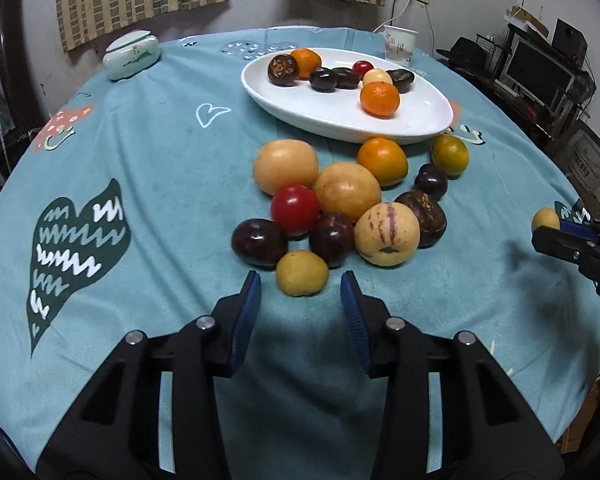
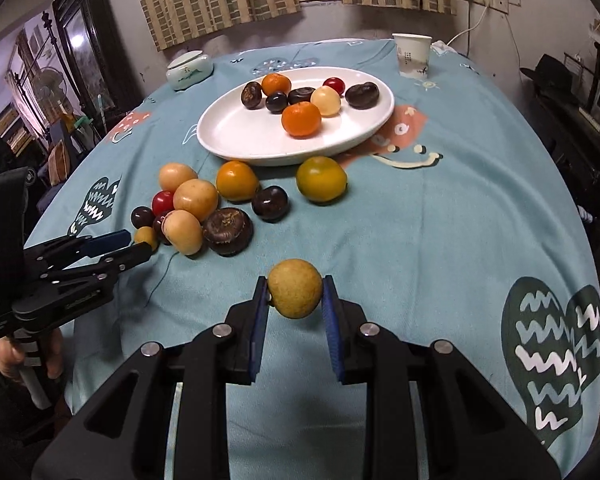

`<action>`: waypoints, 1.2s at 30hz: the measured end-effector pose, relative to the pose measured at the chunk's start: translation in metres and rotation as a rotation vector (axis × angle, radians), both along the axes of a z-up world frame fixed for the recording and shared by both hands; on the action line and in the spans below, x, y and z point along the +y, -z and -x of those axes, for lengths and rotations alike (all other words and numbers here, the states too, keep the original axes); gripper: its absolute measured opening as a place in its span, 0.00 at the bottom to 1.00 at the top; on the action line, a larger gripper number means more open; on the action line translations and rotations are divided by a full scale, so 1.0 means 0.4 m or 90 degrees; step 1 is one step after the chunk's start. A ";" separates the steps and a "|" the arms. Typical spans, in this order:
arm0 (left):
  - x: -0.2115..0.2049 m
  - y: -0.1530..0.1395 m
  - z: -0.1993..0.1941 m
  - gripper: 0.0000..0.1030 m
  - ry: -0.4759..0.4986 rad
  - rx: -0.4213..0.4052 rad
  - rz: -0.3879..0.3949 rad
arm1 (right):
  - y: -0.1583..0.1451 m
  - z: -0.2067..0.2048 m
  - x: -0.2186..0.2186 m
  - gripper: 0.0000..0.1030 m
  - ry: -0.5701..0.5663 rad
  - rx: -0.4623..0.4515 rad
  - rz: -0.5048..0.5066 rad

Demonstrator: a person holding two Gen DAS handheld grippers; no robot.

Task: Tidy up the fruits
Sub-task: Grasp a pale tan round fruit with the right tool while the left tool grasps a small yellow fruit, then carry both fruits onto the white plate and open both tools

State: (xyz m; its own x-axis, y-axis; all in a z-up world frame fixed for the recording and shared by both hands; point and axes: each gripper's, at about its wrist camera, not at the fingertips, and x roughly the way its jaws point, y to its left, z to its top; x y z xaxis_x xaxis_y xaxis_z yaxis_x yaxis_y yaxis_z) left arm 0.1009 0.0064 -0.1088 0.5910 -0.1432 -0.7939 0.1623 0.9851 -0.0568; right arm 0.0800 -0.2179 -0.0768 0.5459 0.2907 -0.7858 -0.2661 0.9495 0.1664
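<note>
We hold the right gripper (image 2: 295, 300) clamped on a small yellow fruit (image 2: 295, 288), round, dull and faintly speckled, pinched between the two blue pads (image 2: 260, 320) near their tips and raised clear of the teal tablecloth (image 2: 440, 240). In the left wrist view that same yellow fruit (image 1: 545, 220) shows at the far right edge, at the tip of the right gripper (image 1: 556, 234). Our left gripper (image 1: 301, 286) has its jaws apart, and just ahead of the gap between them lies another small yellow fruit (image 1: 302, 273), matte and slightly lumpy, resting on the cloth and touching neither pad. Beyond it, further ahead of the left jaws, sits the loose pile: a glossy dark plum (image 1: 259, 243), a shiny red tomato (image 1: 295, 210), a pale cream melon with purple streaks (image 1: 387, 234), two smooth tan round fruits (image 1: 286, 167) and a rough brown chestnut-like one (image 1: 424, 216). Farther ahead still we see the white oval plate (image 1: 324, 116), already carrying a bright orange mandarin (image 1: 379, 98) with several dark, red and pale fruits behind it. Seen from the right wrist view, the plate (image 2: 236, 136) lies straight ahead of the clamped jaws and well apart from them, and the left gripper (image 2: 134, 246) enters from the left, beside the pile.
</note>
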 end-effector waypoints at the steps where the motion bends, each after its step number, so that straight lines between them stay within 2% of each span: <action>1: -0.005 0.004 -0.004 0.40 0.003 0.003 -0.001 | 0.000 0.002 0.000 0.26 0.000 0.000 -0.002; 5: -0.012 0.013 -0.012 0.33 0.001 0.004 -0.006 | 0.004 0.001 0.000 0.26 0.000 0.002 -0.009; 6: -0.009 0.013 -0.014 0.28 -0.003 0.003 -0.007 | 0.004 0.001 -0.001 0.26 0.000 0.002 -0.009; 9: 0.001 0.008 -0.016 0.28 -0.006 0.002 0.011 | 0.005 0.002 0.002 0.26 0.000 0.003 -0.012; 26: 0.008 -0.100 0.073 0.27 0.011 -0.065 0.036 | -0.034 0.025 0.044 0.26 -0.022 -0.019 -0.010; 32: 0.001 -0.157 0.040 0.27 0.029 -0.079 0.033 | -0.053 0.011 0.054 0.26 -0.035 -0.022 -0.006; 36: -0.015 -0.194 -0.021 0.27 0.042 -0.088 0.011 | -0.072 -0.021 0.056 0.26 -0.047 -0.018 -0.011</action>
State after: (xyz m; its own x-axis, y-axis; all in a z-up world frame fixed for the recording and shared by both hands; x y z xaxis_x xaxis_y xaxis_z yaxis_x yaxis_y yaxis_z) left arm 0.1093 0.0003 -0.0312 0.6838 -0.1987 -0.7021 0.2341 0.9711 -0.0469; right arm 0.0883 -0.1954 -0.0480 0.5441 0.3444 -0.7651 -0.3400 0.9242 0.1742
